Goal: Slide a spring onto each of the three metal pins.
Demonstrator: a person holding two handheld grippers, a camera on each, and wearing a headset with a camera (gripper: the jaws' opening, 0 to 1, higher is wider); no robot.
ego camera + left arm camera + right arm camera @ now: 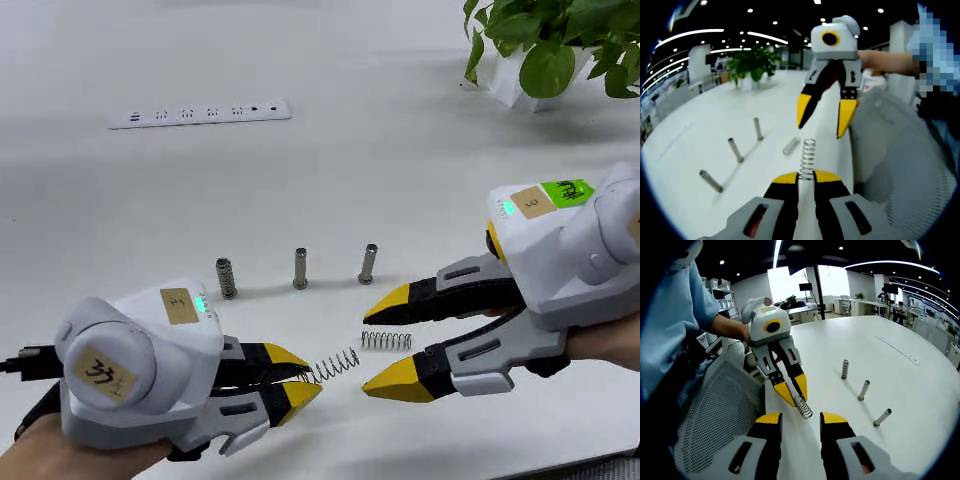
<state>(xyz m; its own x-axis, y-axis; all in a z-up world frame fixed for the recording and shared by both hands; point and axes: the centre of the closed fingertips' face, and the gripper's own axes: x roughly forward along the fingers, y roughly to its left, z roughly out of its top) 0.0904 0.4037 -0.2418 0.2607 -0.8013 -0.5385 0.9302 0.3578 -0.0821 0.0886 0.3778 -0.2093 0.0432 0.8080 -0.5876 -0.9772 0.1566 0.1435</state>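
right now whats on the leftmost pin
A spring is slid over the leftmost pin. Its coils wrap the shaft, so the metal underneath is mostly hidden.

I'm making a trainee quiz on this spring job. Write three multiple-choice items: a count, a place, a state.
1. How many of the three upright silver metal pins carry a spring? A none; B one; C all.
2. Where is the loose coiled wire spring? A lying on the white table; B on the middle pin; C leaning against a pin.
3. The left gripper is: A open, empty; B shut on a pin; C shut on a second spring.
Key: B, only the leftmost pin is coiled; A, it lies flat before the pins; C, the yellow-tipped fingers pinch its end.
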